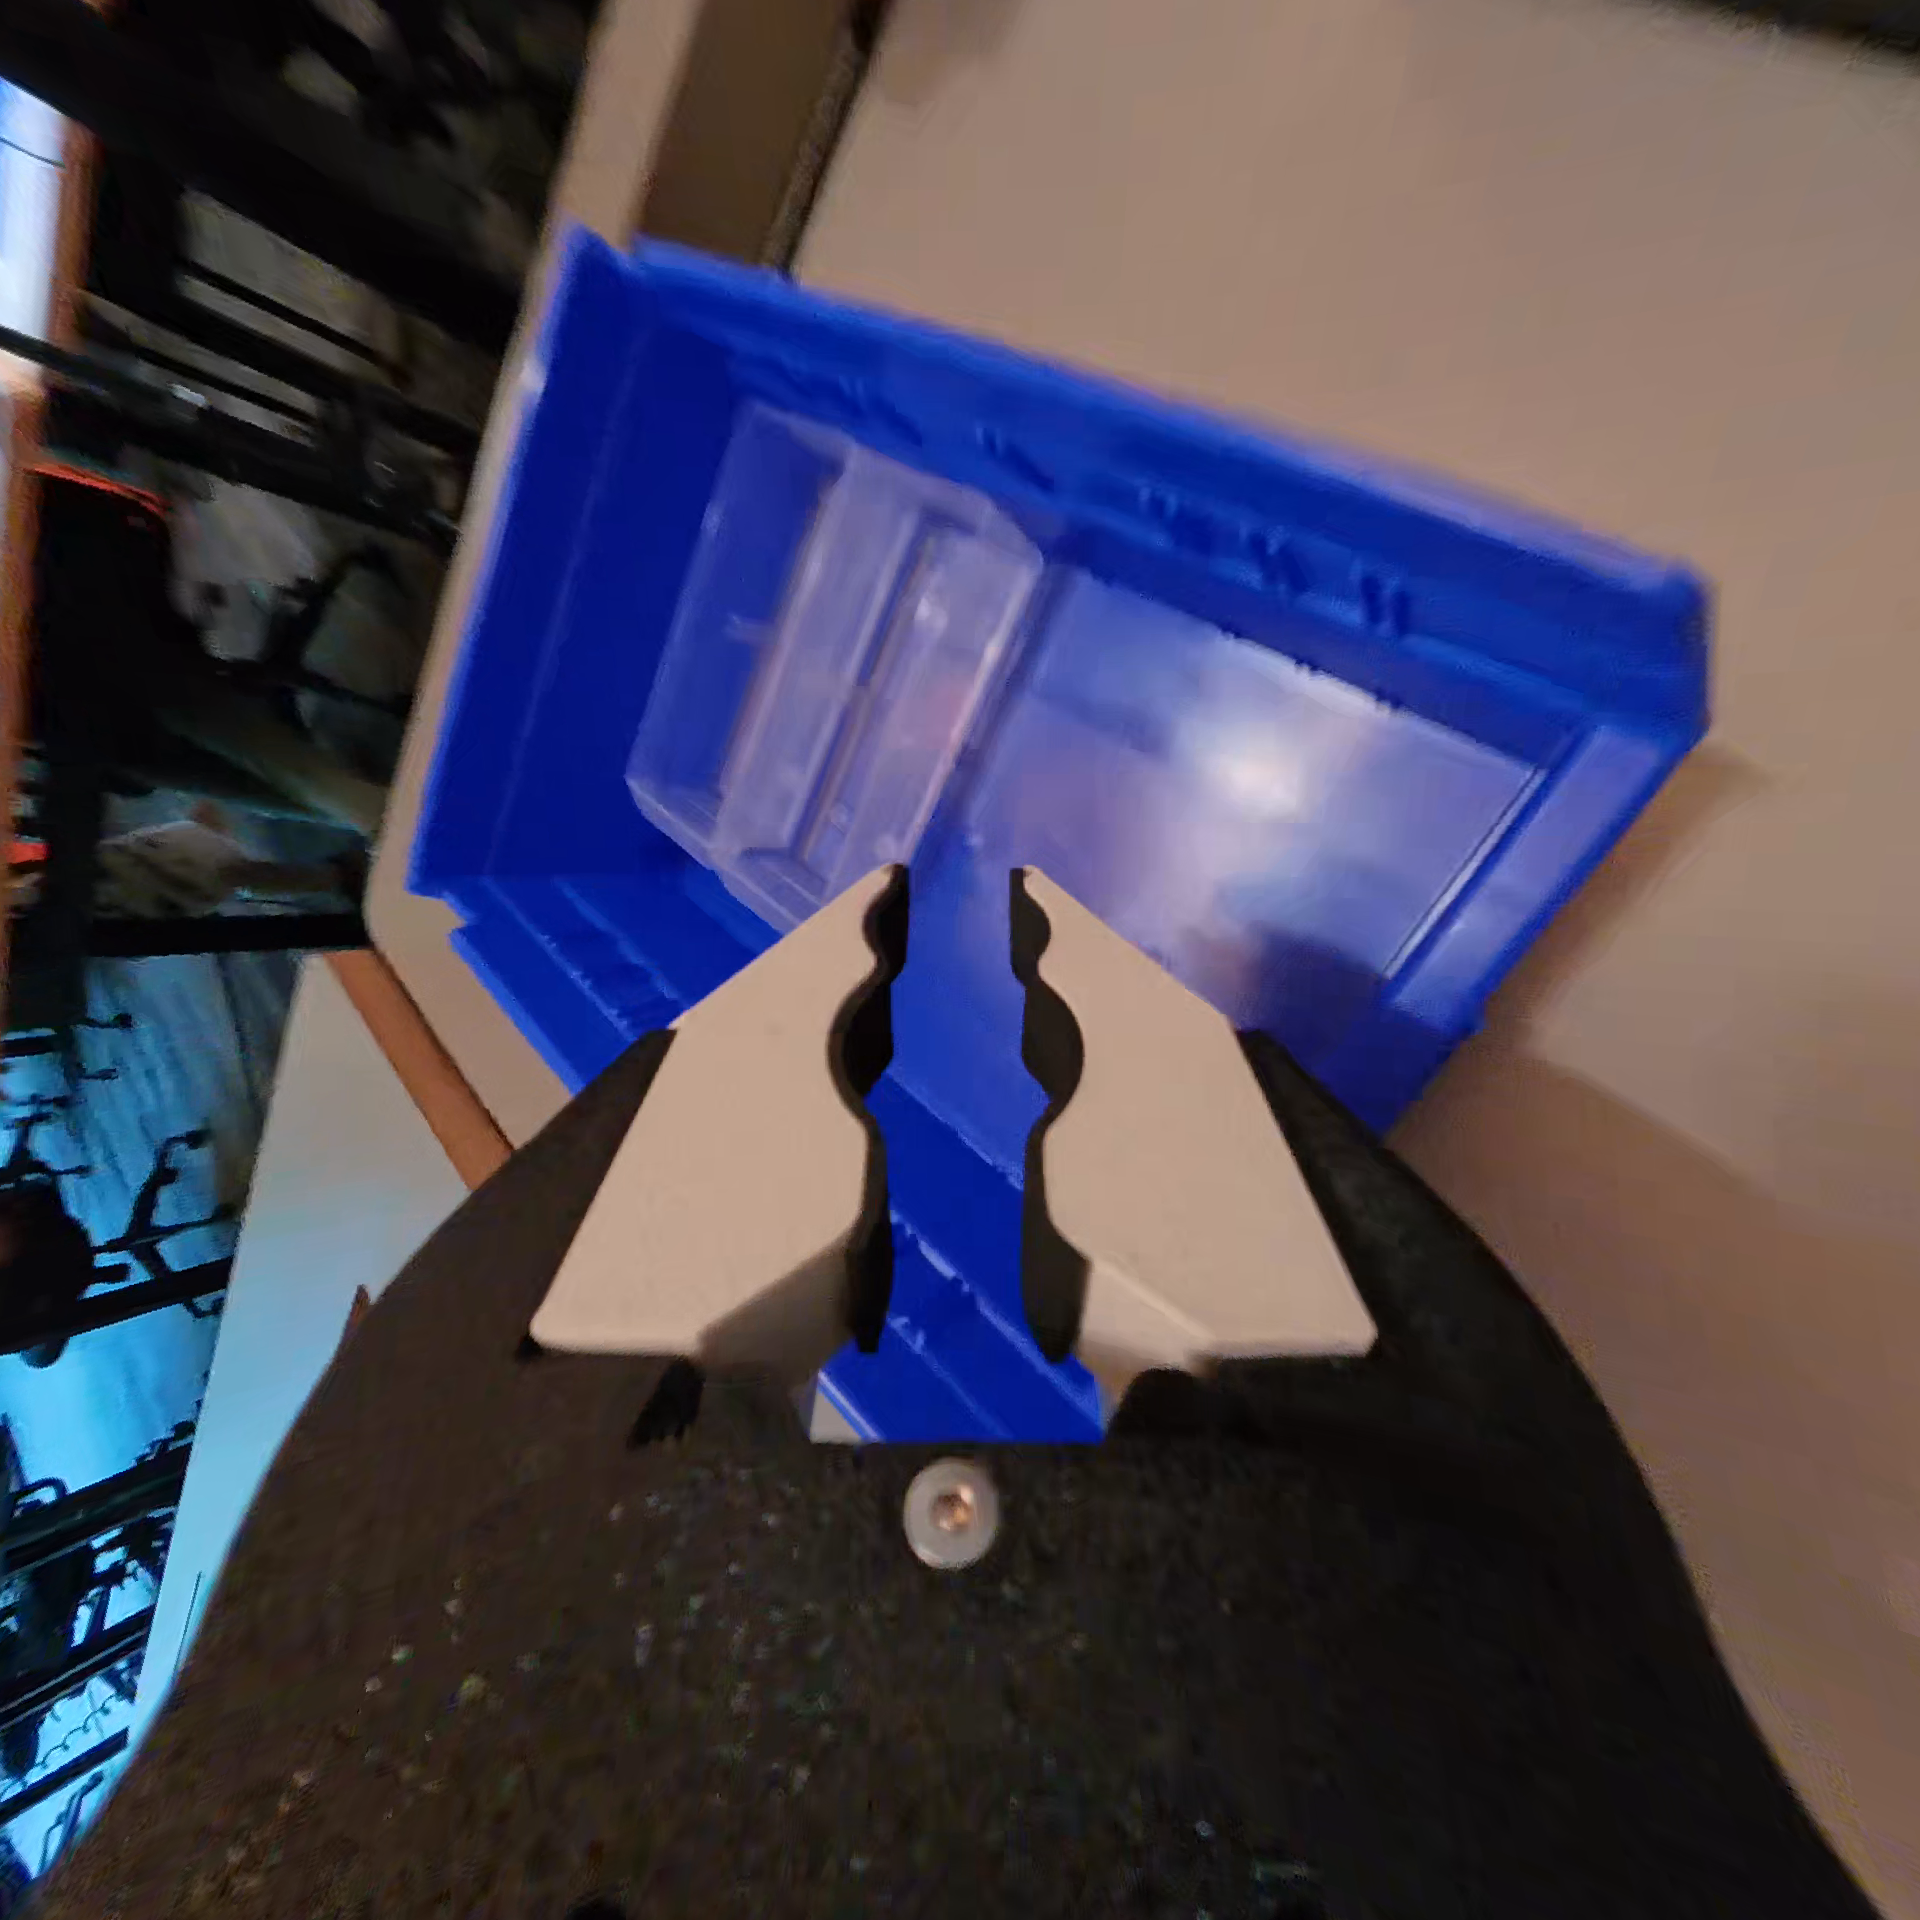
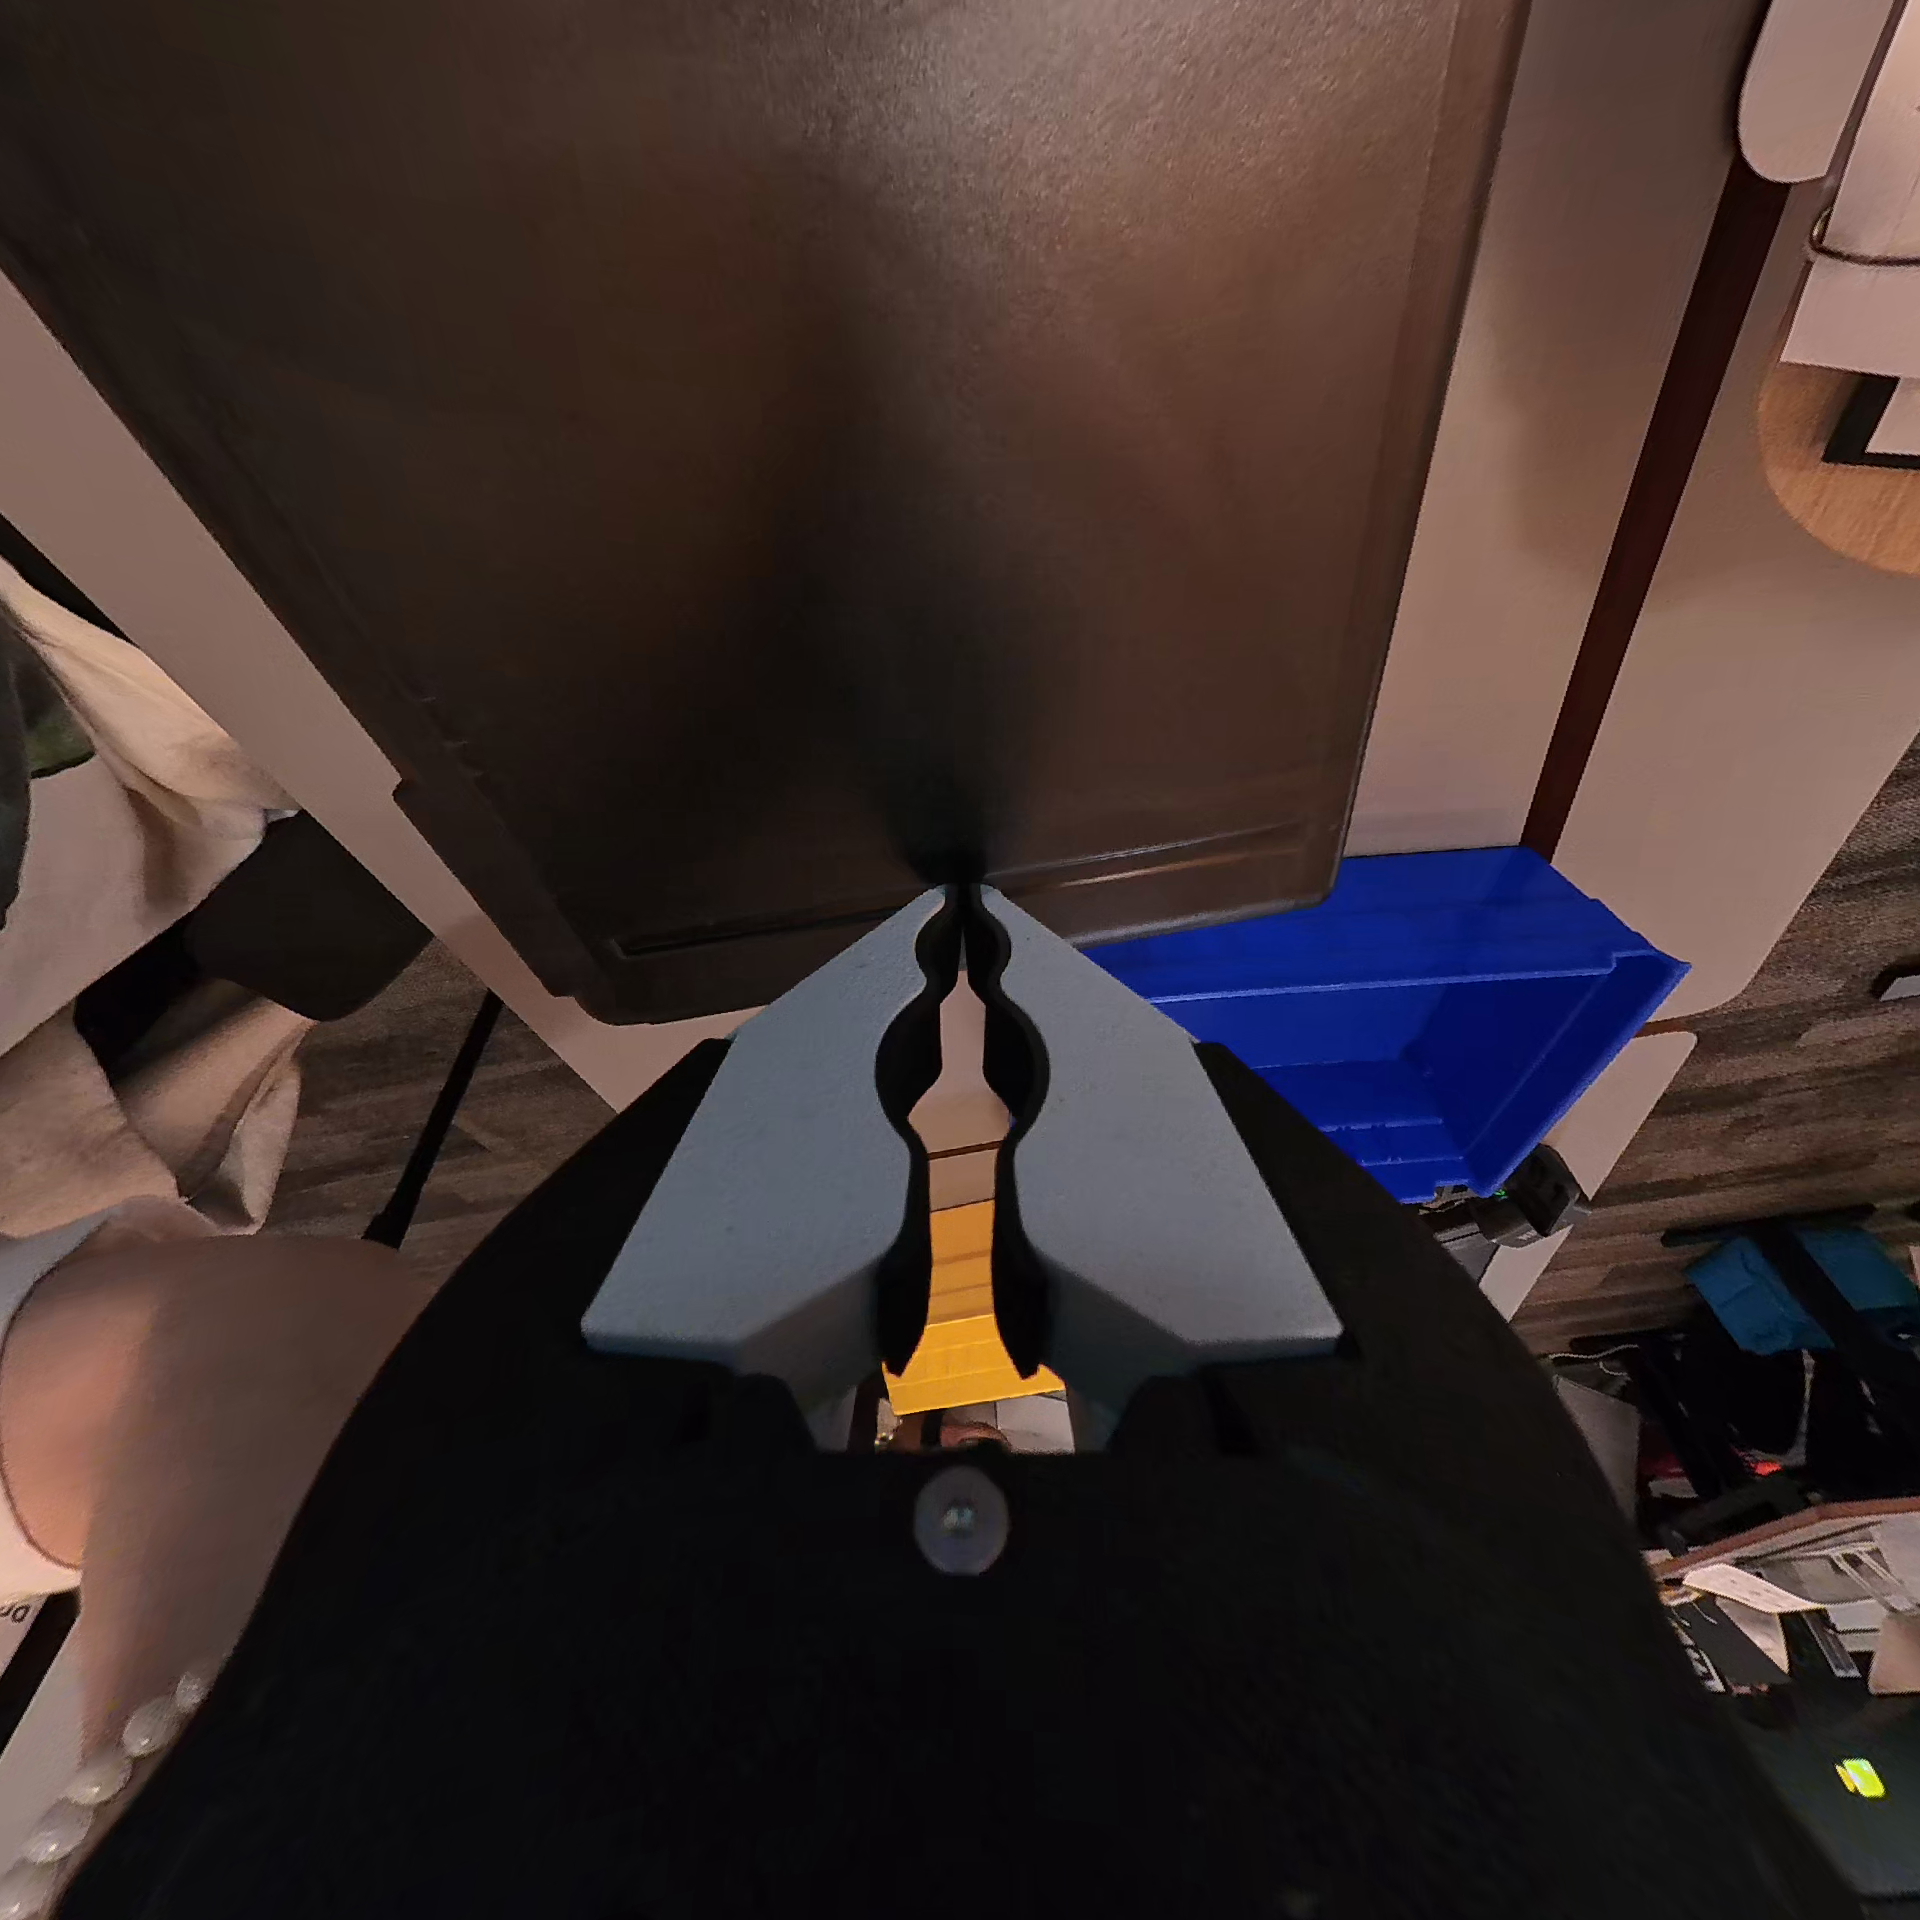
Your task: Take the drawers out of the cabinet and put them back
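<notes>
In the left wrist view a blue plastic drawer (image 1: 582,623) is tilted over a beige table (image 1: 1351,208). A clear plastic insert (image 1: 831,644) lies inside it. My left gripper (image 1: 958,883) straddles the drawer's near wall, with its jaws closed on the wall. The view is blurred. In the right wrist view my right gripper (image 2: 963,896) is shut on the near edge of a large dark brown panel (image 2: 831,468) with a raised rim. I cannot tell whether it is the cabinet or a drawer. The blue drawer (image 2: 1403,997) shows to its right. A yellow drawer (image 2: 966,1340) shows below, between my fingers.
A person's forearm (image 2: 208,1403) with a beaded bracelet is at the lower left of the right wrist view. Beige cloth (image 2: 125,831) lies behind it. Cluttered gear and boxes (image 2: 1766,1455) sit on the floor at right. Dark shelving (image 1: 208,416) stands past the table's edge in the left wrist view.
</notes>
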A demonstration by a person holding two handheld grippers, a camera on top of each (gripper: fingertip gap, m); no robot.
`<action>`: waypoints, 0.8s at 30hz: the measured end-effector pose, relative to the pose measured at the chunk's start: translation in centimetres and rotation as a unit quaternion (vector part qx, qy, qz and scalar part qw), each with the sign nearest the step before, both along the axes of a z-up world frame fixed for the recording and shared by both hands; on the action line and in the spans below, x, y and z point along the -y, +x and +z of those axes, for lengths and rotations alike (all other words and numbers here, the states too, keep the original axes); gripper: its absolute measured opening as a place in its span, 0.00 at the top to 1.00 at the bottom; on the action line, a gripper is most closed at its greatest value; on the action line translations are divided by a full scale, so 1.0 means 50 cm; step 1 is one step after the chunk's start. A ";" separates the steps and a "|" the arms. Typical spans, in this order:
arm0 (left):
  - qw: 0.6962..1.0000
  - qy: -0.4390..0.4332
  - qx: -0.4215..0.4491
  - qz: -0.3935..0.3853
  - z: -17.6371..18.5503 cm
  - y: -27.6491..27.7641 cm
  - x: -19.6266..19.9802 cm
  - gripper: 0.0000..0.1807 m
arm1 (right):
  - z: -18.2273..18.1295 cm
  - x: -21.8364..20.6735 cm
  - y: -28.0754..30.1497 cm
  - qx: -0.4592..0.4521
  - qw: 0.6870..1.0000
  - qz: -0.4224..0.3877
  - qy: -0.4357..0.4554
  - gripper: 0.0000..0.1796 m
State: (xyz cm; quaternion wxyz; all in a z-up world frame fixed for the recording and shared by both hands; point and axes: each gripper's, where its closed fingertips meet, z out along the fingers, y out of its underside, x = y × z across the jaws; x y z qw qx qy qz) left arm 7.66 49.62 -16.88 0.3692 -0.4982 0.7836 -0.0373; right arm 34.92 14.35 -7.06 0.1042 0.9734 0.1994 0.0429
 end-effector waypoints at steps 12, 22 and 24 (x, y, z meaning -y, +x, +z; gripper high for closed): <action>0.984 -0.005 -0.175 0.010 -0.128 0.028 -0.155 0.88 | 0.000 0.000 0.000 0.009 1.000 0.002 0.003 1.00; 0.981 -0.010 -0.194 0.027 -0.185 0.033 -0.194 0.87 | 0.000 0.001 0.000 0.014 1.000 0.001 -0.007 1.00; 0.981 -0.003 -0.191 0.037 -0.183 0.035 -0.200 0.92 | 0.000 0.001 0.000 0.012 1.000 0.001 -0.006 1.00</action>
